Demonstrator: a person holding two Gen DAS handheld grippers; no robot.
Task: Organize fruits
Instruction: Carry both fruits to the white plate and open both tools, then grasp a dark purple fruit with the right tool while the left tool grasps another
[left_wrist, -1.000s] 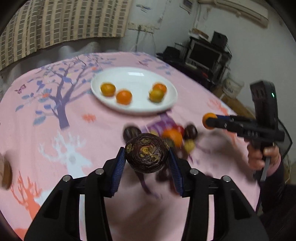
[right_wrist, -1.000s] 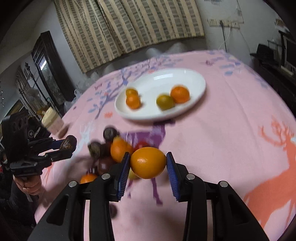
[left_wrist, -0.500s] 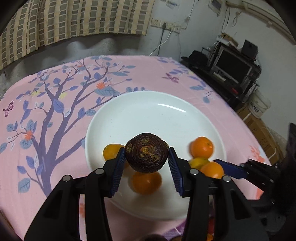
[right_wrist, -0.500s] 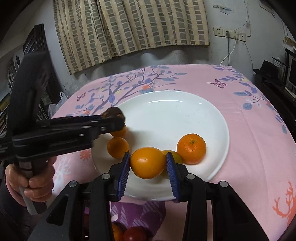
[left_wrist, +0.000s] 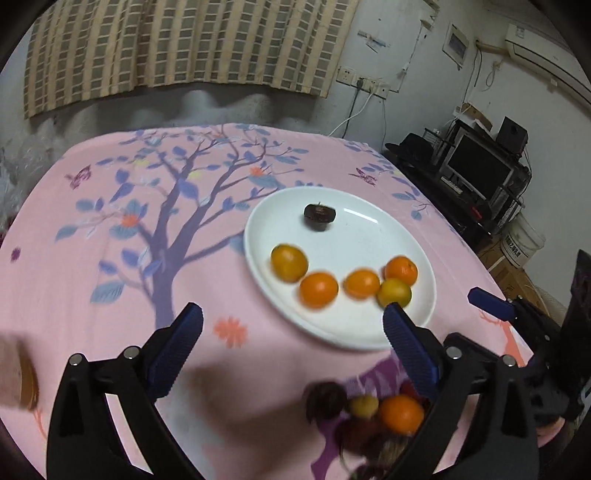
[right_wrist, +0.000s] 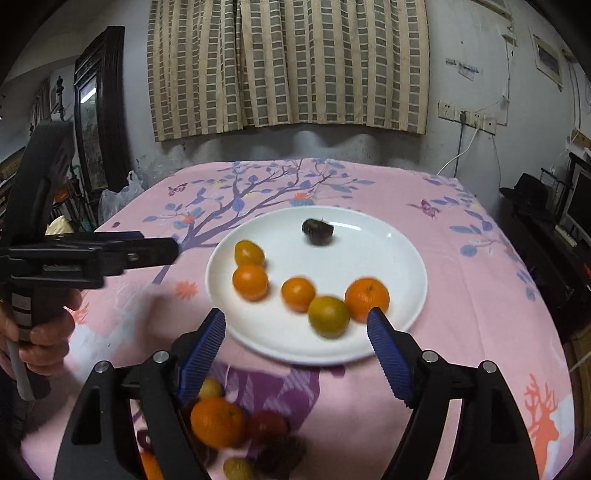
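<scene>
Your loose fruit pile (right_wrist: 236, 432): blurred, partly behind fingers (right_wrist: 201, 354) | jar (left_wrist: 18, 384) at left edge: cut off, blurred.

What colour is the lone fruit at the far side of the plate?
Dark brown, almost black fruit on the white plate; clearest in the right wrist view.

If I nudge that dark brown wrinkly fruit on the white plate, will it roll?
Probably only a little: the dark brown wrinkled fruit looks squat and flattened, with a short stem on top. The smooth white plate may let it slide instead. It sits apart from the round orange citrus fruits, so a bump seems unlikely.
</scene>
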